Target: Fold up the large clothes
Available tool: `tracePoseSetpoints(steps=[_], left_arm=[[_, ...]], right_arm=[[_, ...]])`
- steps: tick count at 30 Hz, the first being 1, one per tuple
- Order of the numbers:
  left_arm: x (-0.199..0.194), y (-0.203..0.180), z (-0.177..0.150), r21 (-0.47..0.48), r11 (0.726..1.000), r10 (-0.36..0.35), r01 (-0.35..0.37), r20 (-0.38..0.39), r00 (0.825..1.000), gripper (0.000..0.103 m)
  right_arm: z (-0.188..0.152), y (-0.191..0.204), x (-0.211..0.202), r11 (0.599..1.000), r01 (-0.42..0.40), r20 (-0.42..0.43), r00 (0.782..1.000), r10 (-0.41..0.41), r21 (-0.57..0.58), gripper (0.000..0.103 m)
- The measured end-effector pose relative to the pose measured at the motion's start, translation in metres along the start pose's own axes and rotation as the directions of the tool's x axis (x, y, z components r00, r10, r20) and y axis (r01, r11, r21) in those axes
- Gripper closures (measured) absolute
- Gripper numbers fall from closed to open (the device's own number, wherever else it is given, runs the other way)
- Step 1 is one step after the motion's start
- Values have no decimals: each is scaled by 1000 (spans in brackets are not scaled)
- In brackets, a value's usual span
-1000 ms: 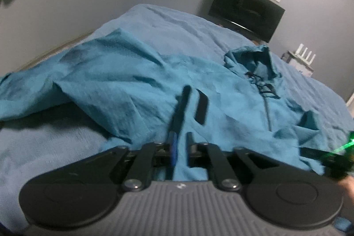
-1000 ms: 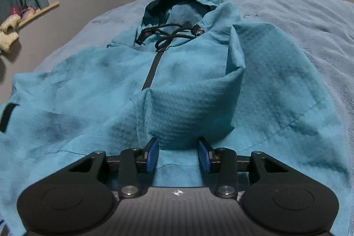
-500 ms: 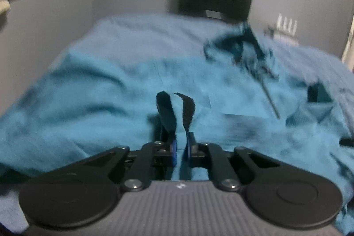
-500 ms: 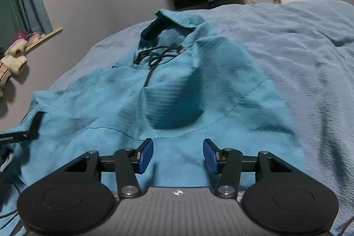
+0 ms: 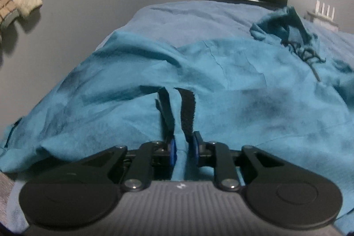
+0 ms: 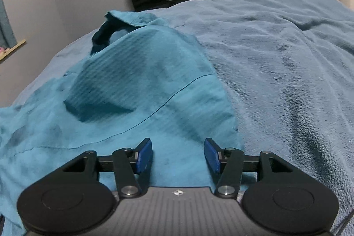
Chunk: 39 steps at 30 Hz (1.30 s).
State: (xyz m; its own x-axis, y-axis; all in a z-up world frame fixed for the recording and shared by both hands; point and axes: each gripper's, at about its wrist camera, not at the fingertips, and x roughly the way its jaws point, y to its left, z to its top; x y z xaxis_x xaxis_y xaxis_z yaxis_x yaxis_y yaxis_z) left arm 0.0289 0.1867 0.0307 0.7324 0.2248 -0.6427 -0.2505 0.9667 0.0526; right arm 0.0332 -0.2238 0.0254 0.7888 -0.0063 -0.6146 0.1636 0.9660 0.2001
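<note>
While a teal hooded jacket [image 5: 221,85] lies spread and rumpled across the blue bed [image 6: 287,59], the left gripper [image 5: 182,149] hangs low over its cuff [image 5: 177,112]. Its fingers [image 5: 173,153] are opening, a narrow gap apart, with a fold of cuff cloth between them. The right gripper [image 6: 178,155] has its fingers [image 6: 143,155] about half spread, holding nothing, over the jacket's near edge.

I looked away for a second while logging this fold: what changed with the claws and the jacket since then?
The left claw closed on the jacket's black-strapped cuff; its jaws are opening again with the cuff between them. The right claw widened, gripping nothing. The hood stayed spread on the blanket.
</note>
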Motion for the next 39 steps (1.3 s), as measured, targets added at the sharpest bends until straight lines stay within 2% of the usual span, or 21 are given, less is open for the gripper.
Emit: tracePoseSetpoints(steps=[4, 9, 13, 18, 21, 24, 29, 31, 34, 37, 39], left_arm=[[-16, 9, 3, -44, 999, 3, -2, 20, 1000, 75], [-53, 25, 7, -117, 993, 20, -7, 114, 993, 73], [-72, 25, 16, -148, 986, -48, 74, 171, 984, 73], [-85, -10, 18, -117, 969, -194, 217, 183, 964, 73], [-88, -47, 17, -43, 955, -283, 294, 170, 944, 73], [-91, -89, 13, 58, 938, -347, 342, 146, 927, 73], [-84, -138, -8, 181, 907, -400, 381, 84, 912, 73], [-79, -146, -17, 221, 901, -394, 373, 61, 917, 73], [-65, -142, -24, 243, 906, -366, 346, 38, 930, 73], [-49, -135, -25, 235, 928, -298, 289, 4, 955, 73], [-33, -123, -25, 199, 943, -265, 266, -30, 964, 73]], right_arm=[[7, -14, -15, 998, 5, 29, 1000, -7, 68, 48], [37, -40, -59, 995, -14, 121, 993, 2, 97, 48], [68, -57, -99, 999, 45, 173, 984, -43, -7, 46], [86, -71, -115, 991, 73, 117, 991, -60, -112, 43], [87, -63, -100, 990, 43, 89, 996, -31, -138, 43], [86, -42, -73, 988, -10, 61, 998, 19, -154, 44], [97, 9, -15, 979, -62, 34, 997, 70, -194, 45], [106, 30, 8, 973, -46, 34, 998, 55, -228, 45], [123, 47, 51, 968, 32, 39, 999, -23, -251, 43], [135, 50, 98, 965, 93, -1, 995, -96, -246, 41], [138, 48, 125, 957, 137, -17, 989, -146, -256, 40]])
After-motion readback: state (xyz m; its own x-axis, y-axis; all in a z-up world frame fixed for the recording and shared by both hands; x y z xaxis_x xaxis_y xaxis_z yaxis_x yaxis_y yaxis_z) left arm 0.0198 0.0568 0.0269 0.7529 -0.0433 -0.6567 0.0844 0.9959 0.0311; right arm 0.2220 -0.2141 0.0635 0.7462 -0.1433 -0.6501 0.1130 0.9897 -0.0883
